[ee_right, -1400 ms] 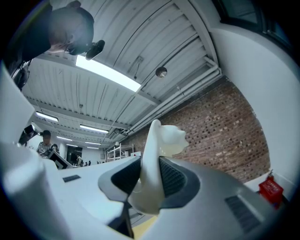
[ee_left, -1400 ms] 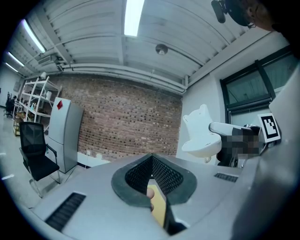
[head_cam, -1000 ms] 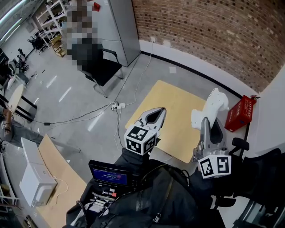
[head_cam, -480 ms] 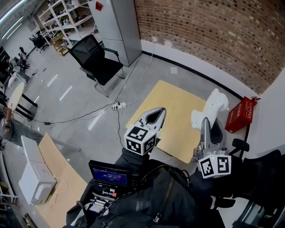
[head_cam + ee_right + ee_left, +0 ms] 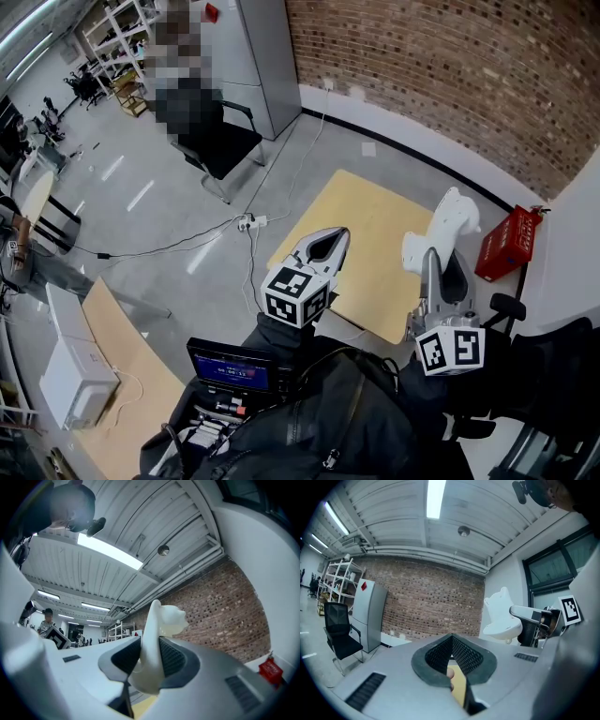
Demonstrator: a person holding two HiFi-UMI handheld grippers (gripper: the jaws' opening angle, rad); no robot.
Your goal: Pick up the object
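Observation:
The object is a white, curved plastic figure [image 5: 450,222] with a lumpy head. My right gripper [image 5: 440,255] is shut on its lower part and holds it upright, above the right edge of a yellow tabletop [image 5: 370,230]. In the right gripper view the white figure [image 5: 157,630] rises between the two black pads [image 5: 174,657], which press on both its sides. My left gripper [image 5: 337,233] hangs over the tabletop's near left edge, shut with nothing in it. In the left gripper view its jaw tips [image 5: 452,638] meet, and the white figure [image 5: 501,616] shows to the right.
A red box [image 5: 506,242] stands by the white wall at right. A black chair [image 5: 214,141] and grey cabinet [image 5: 255,56] stand at the back, before the brick wall [image 5: 450,66]. Cables and a power strip [image 5: 248,223] lie on the floor. A small screen [image 5: 230,367] sits below me.

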